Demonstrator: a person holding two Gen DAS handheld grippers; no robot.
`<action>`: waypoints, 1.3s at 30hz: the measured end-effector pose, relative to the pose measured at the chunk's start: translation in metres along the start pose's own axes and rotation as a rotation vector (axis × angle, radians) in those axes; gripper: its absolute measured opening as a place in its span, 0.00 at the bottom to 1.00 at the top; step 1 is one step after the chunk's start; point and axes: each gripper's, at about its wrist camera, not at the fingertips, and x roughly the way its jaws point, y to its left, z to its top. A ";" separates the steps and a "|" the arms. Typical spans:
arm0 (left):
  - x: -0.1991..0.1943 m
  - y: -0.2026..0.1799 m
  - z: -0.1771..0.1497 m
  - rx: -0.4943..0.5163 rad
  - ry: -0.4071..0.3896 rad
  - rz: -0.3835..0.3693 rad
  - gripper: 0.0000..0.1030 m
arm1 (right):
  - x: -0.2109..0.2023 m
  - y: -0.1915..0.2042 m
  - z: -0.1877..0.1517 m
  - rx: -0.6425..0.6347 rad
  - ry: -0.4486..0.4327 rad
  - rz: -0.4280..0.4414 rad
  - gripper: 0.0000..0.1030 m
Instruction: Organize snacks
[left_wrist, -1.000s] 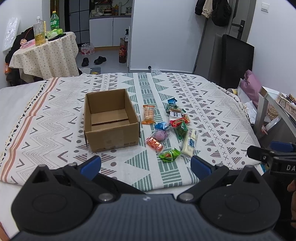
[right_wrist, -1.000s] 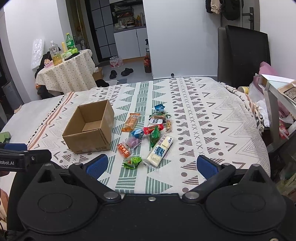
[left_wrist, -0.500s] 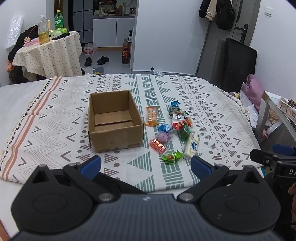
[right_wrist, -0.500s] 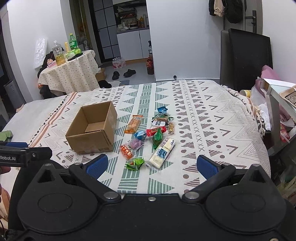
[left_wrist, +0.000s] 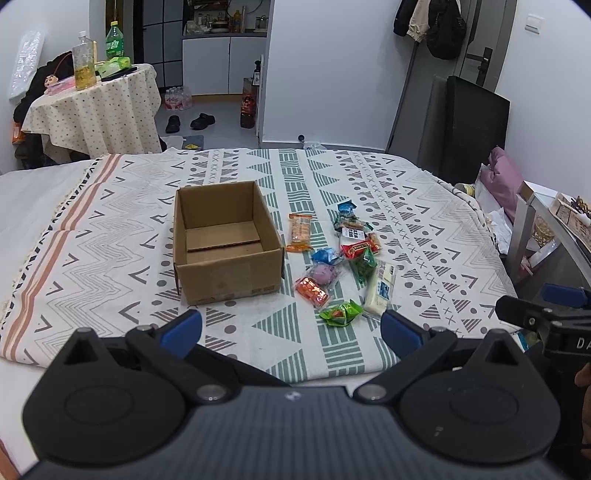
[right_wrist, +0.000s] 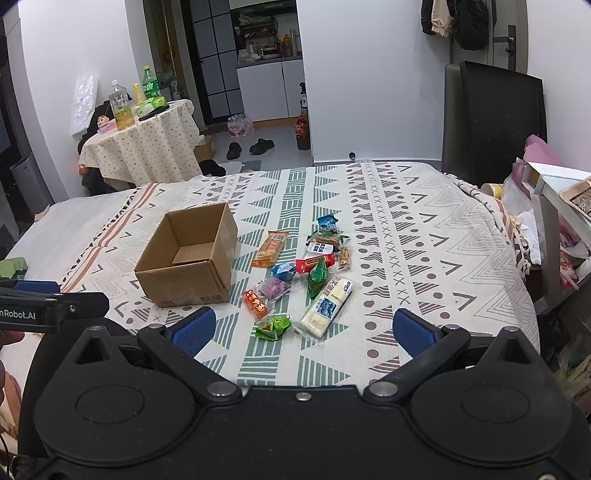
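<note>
An empty brown cardboard box (left_wrist: 225, 240) (right_wrist: 188, 258) stands open on the patterned bedspread (left_wrist: 110, 258). To its right lie several wrapped snacks: an orange pack (left_wrist: 298, 232) (right_wrist: 269, 248), a red pack (left_wrist: 312, 291), a green candy (left_wrist: 340, 313) (right_wrist: 273, 326), a long white bar (left_wrist: 380, 291) (right_wrist: 327, 304), and a purple one (right_wrist: 274, 287). My left gripper (left_wrist: 291, 330) is open at the bed's near edge, holding nothing. My right gripper (right_wrist: 303, 328) is open too, above the near snacks. Each gripper shows at the edge of the other's view.
A round table (right_wrist: 144, 147) with bottles stands at the back left. Shoes (left_wrist: 190, 122) lie on the floor past the bed. A dark chair (right_wrist: 495, 122) and a glass side table (right_wrist: 554, 184) flank the bed's right side.
Both grippers have moved slightly forward and up toward the bed; box and snacks sit a little nearer in view. Jaws stay wide apart.
</note>
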 end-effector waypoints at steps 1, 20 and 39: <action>0.000 -0.001 -0.001 0.001 0.001 -0.001 0.99 | 0.000 0.000 0.000 0.000 0.000 0.000 1.00; 0.018 -0.005 0.010 0.007 0.030 -0.018 0.99 | 0.011 -0.008 0.006 0.002 0.028 -0.006 1.00; 0.091 -0.015 0.035 -0.004 0.110 -0.013 0.98 | 0.076 -0.045 0.019 0.113 0.103 0.037 0.97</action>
